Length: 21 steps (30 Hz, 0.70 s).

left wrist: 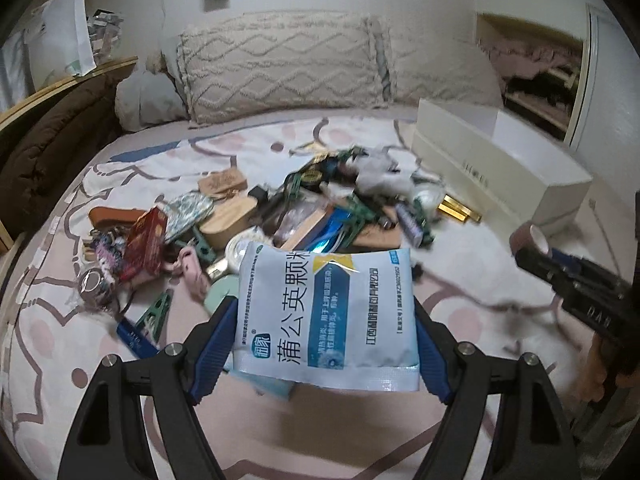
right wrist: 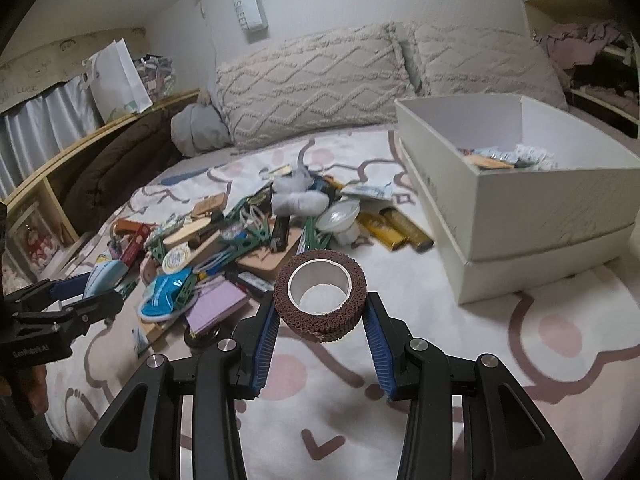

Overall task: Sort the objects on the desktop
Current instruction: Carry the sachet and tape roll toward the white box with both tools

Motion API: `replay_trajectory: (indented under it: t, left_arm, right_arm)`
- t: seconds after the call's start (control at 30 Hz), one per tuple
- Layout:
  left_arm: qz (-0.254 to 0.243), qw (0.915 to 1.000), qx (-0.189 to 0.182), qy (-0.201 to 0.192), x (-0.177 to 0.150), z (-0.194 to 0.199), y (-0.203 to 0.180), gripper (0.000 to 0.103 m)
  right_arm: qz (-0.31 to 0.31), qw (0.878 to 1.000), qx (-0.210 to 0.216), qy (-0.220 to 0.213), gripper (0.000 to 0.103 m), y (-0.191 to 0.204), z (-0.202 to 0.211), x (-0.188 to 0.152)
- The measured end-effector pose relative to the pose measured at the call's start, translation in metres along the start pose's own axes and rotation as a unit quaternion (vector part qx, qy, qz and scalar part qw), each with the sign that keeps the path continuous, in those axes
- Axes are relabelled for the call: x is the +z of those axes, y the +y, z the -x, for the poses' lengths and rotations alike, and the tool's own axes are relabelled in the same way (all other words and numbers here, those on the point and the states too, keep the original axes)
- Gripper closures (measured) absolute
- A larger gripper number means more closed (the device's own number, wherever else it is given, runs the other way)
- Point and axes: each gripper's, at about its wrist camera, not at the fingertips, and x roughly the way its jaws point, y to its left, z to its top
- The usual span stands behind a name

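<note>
My left gripper (left wrist: 323, 306) is shut on a white and blue medicine sachet (left wrist: 328, 320) with large printed characters, gripped by its side edges and lifted above the bedspread. My right gripper (right wrist: 321, 300) is shut on a brown tape roll (right wrist: 320, 322) with a white core, its hole facing up. Each view shows the other gripper. The right gripper (left wrist: 538, 252) and tape roll (left wrist: 532, 236) sit at the right edge. The left gripper (right wrist: 102, 290) and sachet (right wrist: 104, 276) sit at the far left. A mixed pile of small items (right wrist: 248, 232) lies ahead of both grippers.
A white open box (right wrist: 520, 200) with a few packets inside stands at the right on the bed, also visible as the white box (left wrist: 500, 168). Two gold bars (right wrist: 396, 228) lie beside it. Pillows (right wrist: 312, 80) line the back; a brown quilt and wooden shelf (right wrist: 100, 168) are on the left.
</note>
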Motion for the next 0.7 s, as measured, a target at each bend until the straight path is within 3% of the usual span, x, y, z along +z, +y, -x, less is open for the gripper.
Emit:
replay_trajectory:
  t: [0.7]
  left_arm:
    - [0.028, 0.9962, -0.053, -0.063, 0.047, 0.016, -0.054, 0.023]
  right_arm:
    - [0.009, 0.996, -0.013, -0.084, 0.06, -0.011, 0.053, 0.047]
